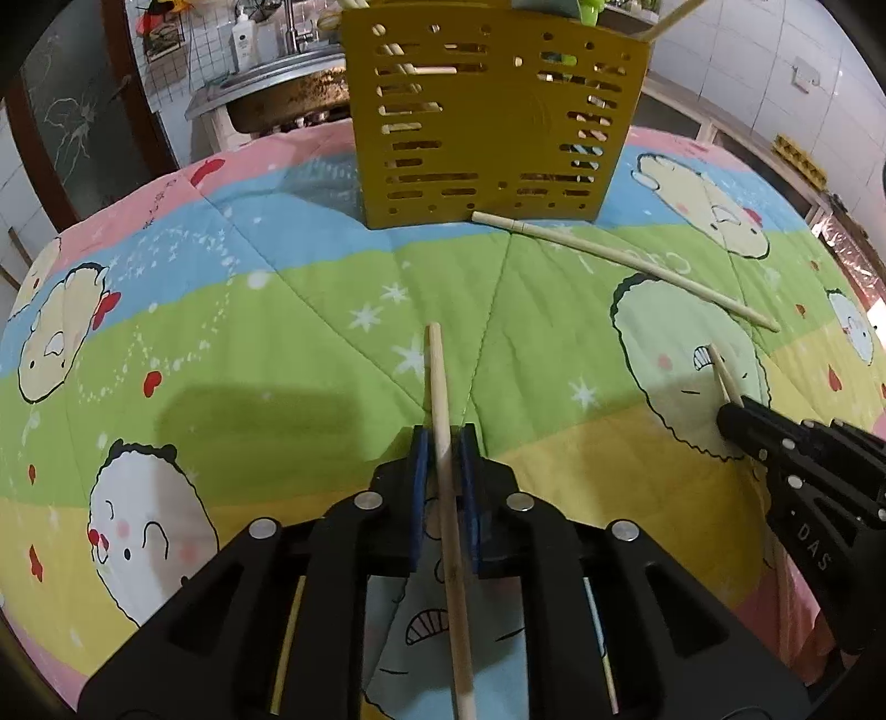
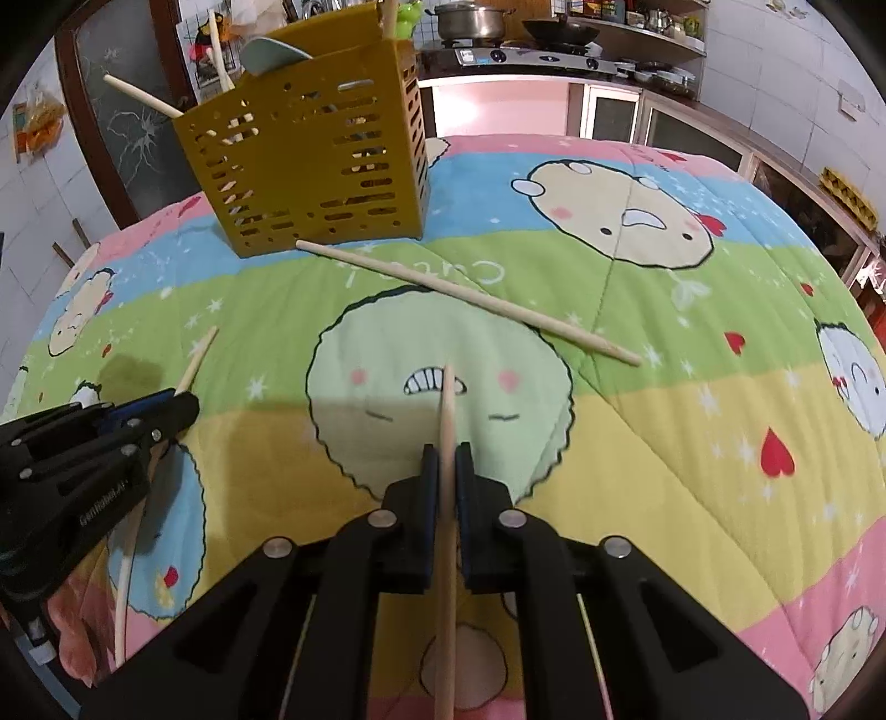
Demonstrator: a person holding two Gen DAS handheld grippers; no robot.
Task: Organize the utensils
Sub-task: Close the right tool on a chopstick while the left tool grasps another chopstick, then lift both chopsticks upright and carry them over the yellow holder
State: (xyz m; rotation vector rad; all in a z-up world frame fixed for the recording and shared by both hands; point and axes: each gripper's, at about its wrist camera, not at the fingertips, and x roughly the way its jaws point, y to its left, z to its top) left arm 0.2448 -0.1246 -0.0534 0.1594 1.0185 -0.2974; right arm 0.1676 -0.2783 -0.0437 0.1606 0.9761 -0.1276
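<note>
Cartoon-print quilt (image 2: 692, 443), steel pot (image 2: 470, 22) on stove (image 2: 531, 55), perhaps a wok (image 2: 559, 30), soap bottle (image 1: 242, 39)

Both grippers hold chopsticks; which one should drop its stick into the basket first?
Left, probably: the left hand-held gripper directly faces the yellow slotted plastic basket, its wooden chopstick pointing toward it.

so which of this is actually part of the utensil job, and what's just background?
Job:
- left gripper, shut on a chopstick
- right gripper, shut on a second chopstick
- loose chopstick lying on the cloth
- yellow caddy, utensils already in it

Background:
- cartoon cloth
- pot and pan on the stove
- soap bottle
</note>
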